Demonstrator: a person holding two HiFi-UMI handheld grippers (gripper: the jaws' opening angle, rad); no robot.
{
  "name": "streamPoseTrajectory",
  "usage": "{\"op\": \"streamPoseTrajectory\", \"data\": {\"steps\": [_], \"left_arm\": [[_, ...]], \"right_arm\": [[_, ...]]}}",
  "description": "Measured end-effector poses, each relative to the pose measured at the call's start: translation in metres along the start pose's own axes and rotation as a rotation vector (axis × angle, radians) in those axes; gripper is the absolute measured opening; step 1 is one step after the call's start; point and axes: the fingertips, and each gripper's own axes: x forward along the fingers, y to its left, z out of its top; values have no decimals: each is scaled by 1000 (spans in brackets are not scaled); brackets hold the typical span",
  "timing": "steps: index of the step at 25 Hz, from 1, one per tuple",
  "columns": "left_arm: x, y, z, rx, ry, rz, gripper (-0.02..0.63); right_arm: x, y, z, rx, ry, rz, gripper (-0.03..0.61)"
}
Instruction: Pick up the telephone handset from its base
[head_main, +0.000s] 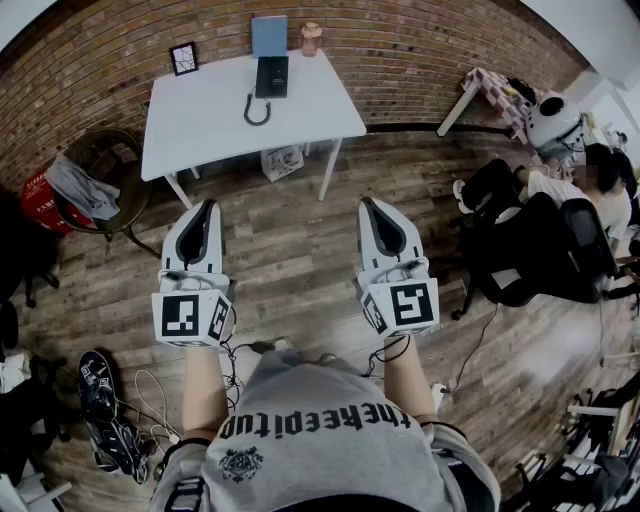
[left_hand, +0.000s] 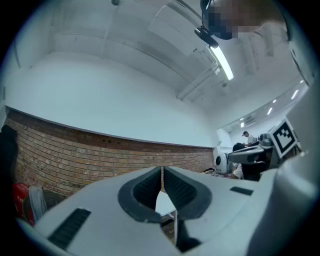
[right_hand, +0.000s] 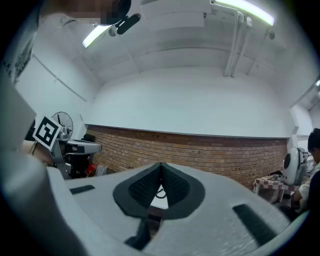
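Note:
A black telephone (head_main: 271, 76) with its handset on the base sits at the back of a white table (head_main: 210, 115), its coiled cord (head_main: 256, 108) trailing forward. Both grippers are held well short of the table, over the wooden floor. My left gripper (head_main: 208, 205) is shut with nothing between its jaws; the left gripper view shows its tips (left_hand: 162, 170) meeting. My right gripper (head_main: 367, 202) is shut and empty too, its tips (right_hand: 160, 165) touching in the right gripper view, where the cord (right_hand: 161, 192) shows through the gap below.
On the table stand a small picture frame (head_main: 184, 58), a blue board (head_main: 268, 35) and a pink bottle (head_main: 311, 38). A brick wall (head_main: 420, 60) runs behind. A round chair with cloth (head_main: 95, 185) stands left, a seated person and office chair (head_main: 545, 250) right. Cables lie on the floor.

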Motion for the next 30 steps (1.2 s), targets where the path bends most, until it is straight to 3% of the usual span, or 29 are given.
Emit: {"op": "streamPoseTrajectory", "data": {"steps": [15,30], "left_arm": [[-8,-3,-4,-18,2,22,17],[4,37,-10,-8,-18,-11,17]], "right_arm": [[-7,1,0,-3,5,8,3],[22,15,-6,9,-11,-41,3]]}}
